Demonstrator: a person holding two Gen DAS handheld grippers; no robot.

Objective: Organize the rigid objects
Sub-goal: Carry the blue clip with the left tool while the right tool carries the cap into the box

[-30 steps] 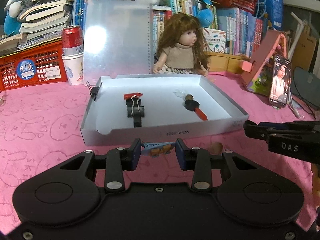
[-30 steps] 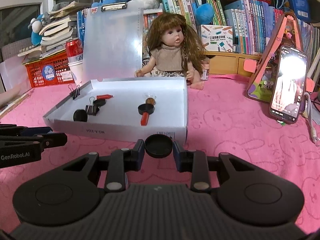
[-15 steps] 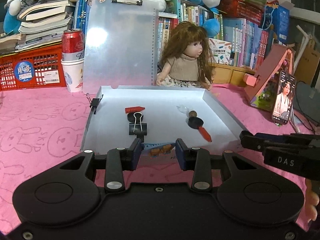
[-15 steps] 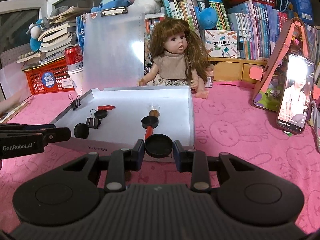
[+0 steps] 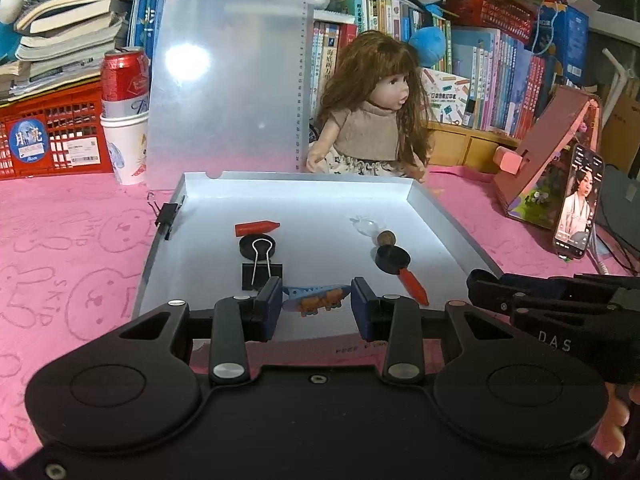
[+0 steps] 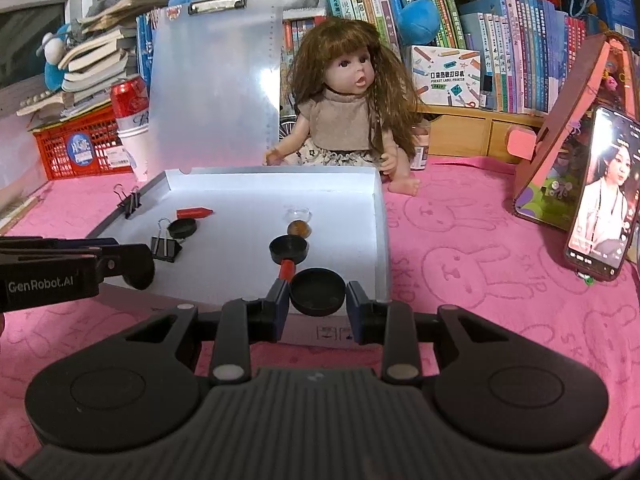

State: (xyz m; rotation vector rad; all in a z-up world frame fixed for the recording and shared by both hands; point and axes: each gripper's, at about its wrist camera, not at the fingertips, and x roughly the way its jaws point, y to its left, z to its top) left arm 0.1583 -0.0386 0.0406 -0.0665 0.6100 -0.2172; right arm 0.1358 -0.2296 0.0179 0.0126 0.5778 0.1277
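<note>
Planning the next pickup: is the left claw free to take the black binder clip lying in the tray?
Probably not yet: the left claw is shut on a blue hair clip. The binder clip itself lies uncovered nearby.

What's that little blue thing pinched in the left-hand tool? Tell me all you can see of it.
The blue hair clip looks like a small plastic piece: a light blue toothed bar with orange-brown decorations along its lower edge, too small to identify. It lies roughly level, with the left gripper shut on its two ends. It hangs above the near end of the white tray, and nothing else appears to touch it.
</note>
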